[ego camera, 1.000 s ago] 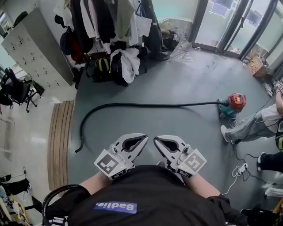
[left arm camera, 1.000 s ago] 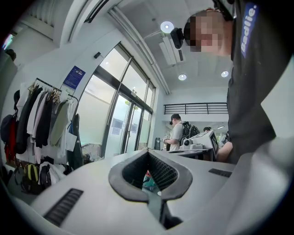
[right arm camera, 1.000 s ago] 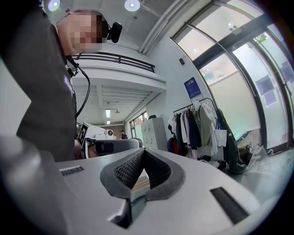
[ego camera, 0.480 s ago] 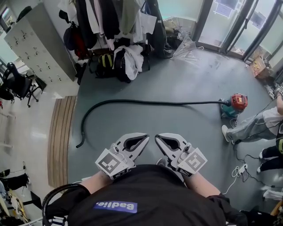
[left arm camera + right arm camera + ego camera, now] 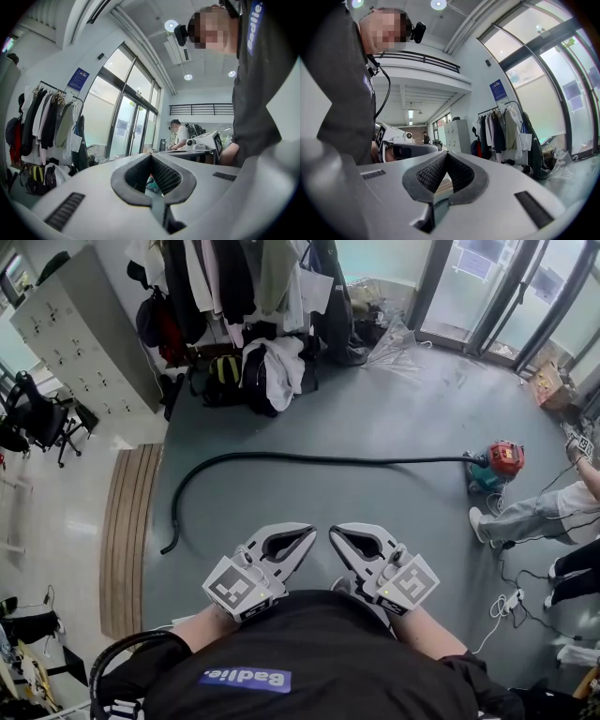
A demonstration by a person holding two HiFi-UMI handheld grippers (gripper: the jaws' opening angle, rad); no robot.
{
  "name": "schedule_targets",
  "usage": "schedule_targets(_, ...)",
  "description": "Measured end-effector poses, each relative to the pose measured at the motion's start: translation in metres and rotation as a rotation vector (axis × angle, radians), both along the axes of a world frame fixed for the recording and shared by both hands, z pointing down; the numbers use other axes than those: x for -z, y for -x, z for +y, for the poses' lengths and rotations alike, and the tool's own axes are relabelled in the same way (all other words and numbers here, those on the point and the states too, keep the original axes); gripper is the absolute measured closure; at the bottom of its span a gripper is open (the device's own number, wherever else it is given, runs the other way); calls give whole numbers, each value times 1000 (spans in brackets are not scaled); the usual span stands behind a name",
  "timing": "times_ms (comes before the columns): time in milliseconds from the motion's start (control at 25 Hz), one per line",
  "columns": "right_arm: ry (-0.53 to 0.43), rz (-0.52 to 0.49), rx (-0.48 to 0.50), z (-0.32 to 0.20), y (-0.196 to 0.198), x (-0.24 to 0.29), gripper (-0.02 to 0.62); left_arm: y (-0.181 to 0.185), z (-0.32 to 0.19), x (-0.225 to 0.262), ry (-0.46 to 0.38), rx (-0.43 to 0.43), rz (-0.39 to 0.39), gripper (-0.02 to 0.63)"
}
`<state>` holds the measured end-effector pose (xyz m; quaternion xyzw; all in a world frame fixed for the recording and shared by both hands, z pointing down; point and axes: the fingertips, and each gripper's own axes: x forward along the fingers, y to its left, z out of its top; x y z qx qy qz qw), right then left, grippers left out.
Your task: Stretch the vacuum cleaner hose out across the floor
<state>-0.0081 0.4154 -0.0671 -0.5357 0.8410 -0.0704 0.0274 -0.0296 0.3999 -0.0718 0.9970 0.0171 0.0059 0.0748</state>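
A long black vacuum hose (image 5: pixel 309 460) lies on the grey floor, running from the red and teal vacuum cleaner (image 5: pixel 495 463) at the right leftward, then curling down to its free end (image 5: pixel 169 545) near the wooden strip. Both grippers are held close to my chest, well short of the hose. My left gripper (image 5: pixel 309 532) is shut with nothing in it; its tips meet in the left gripper view (image 5: pixel 151 157). My right gripper (image 5: pixel 331 532) is shut and empty too, tips together in the right gripper view (image 5: pixel 446 153).
A coat rack with clothes and bags (image 5: pixel 244 306) stands at the back. Grey lockers (image 5: pixel 75 334) and an office chair (image 5: pixel 28 423) are at the left, a wooden floor strip (image 5: pixel 127 540) beside them. A seated person's legs (image 5: pixel 534 512) and cables (image 5: pixel 511 596) are at the right.
The view has shifted slightly; the seated person's legs at the right have moved. The grippers and the hose stay as they were.
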Motion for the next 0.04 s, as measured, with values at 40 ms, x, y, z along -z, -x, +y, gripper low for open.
schedule_targets(40, 1, 1, 0, 0, 1, -1, 592, 1, 0, -1, -1, -3, 3, 598)
